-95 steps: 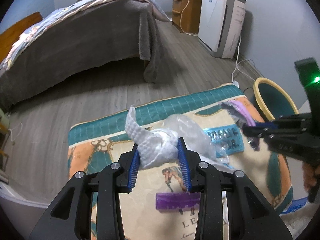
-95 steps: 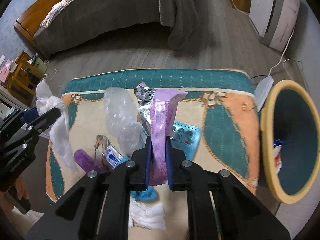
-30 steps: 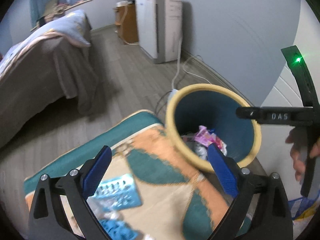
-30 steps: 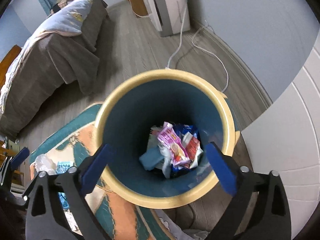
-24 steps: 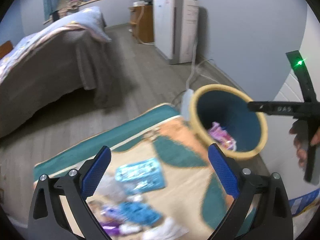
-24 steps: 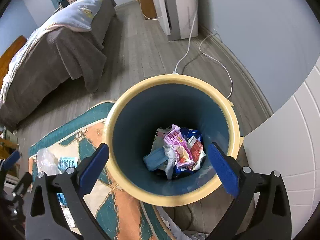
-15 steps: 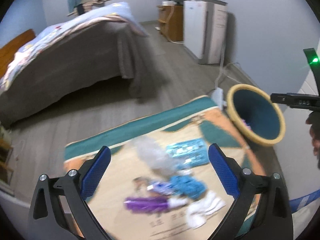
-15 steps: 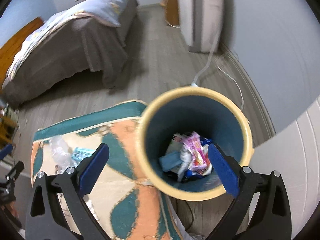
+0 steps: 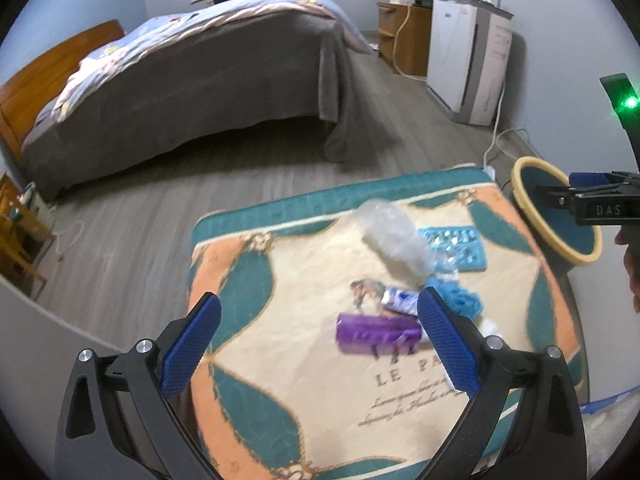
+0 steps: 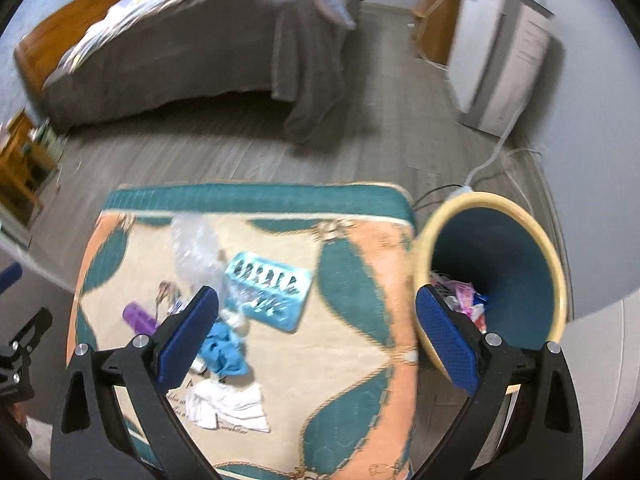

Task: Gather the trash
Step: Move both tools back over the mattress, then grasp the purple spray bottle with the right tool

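Hovering grippers: left gripper [image 9: 318,338] and right gripper [image 10: 316,334] are gaping wide, carrying nothing.
Trash: purple wrapper [image 9: 378,333], blue blister pack [image 10: 269,290] and white tissue [image 10: 226,404] are lying on the rug [image 10: 352,360].
Bin [image 10: 532,232]: standing just beside the rug, holding wrappers.

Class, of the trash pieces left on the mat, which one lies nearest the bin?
The blue blister pack. It lies furthest toward the bin, while the purple tube, blue wad and white tissue sit further left.
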Available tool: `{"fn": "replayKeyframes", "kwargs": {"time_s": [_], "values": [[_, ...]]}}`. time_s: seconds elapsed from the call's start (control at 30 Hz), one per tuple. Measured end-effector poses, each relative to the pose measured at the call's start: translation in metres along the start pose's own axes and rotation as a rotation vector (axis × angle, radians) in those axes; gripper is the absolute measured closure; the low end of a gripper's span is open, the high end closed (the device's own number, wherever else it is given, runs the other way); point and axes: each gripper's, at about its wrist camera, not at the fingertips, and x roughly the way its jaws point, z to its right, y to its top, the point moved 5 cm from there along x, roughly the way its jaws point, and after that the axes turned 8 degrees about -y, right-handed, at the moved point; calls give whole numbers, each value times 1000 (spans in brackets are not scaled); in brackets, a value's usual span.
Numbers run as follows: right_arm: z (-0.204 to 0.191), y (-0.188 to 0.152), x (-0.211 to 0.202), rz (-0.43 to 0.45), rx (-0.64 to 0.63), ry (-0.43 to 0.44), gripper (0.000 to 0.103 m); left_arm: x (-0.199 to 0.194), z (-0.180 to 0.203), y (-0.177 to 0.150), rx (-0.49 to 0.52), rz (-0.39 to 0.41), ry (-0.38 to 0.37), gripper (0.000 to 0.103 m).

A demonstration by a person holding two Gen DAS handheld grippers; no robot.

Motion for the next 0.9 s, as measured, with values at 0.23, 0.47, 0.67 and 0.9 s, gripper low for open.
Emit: {"fn": "replayKeyframes", "kwargs": {"time_s": [0.23, 0.47, 0.67, 0.9], "values": [[-37, -16, 19, -61, -68, 46, 6, 13, -16, -13, -34, -38, 14, 6], [-96, -32, 37, -88, -280, 86, 6, 19, -37, -11, -72, -35, 21, 6], [-148, -40, 53, -119, -368, 185, 10, 24, -61, -14, -90, -65, 31, 6], [-190, -58, 75, -193, -472, 244, 34, 23, -80, -14, -137, -70, 20, 6]]}}
